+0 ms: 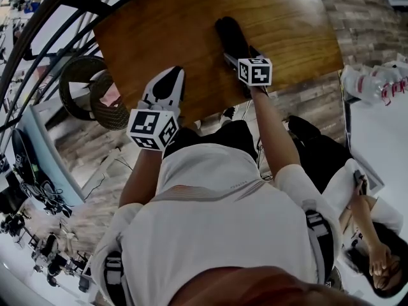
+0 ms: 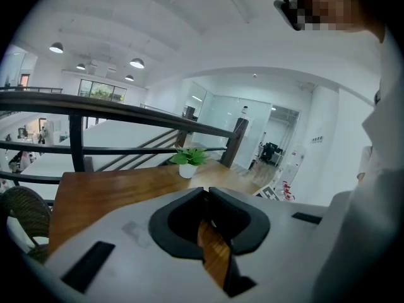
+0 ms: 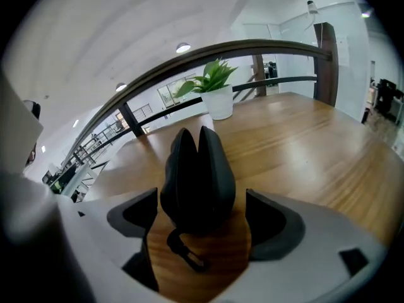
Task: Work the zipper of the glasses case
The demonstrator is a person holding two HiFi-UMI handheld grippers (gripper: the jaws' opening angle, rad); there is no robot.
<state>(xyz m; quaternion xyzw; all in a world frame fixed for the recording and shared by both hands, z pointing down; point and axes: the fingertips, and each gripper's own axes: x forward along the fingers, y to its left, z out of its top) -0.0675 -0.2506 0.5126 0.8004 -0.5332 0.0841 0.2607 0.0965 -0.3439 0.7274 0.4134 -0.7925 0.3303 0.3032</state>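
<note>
Shows glasses case (image 3: 197,169) lying on wooden table (image 3: 303,144), long axis running away toward potted plant (image 3: 218,93).
Finds right gripper (image 3: 205,223) spread wide astride its near end, seam upward, visible only in right gripper view; shows left gripper (image 2: 206,193) pressed shut, empty.

The surface (image 1: 159,30) lies bare on both sides of the case (image 3: 199,175), which stands between the spread right tongs (image 3: 202,218) with little room to spare, while a plant (image 3: 218,93) and railing (image 3: 158,71) close off the far edge.
</note>
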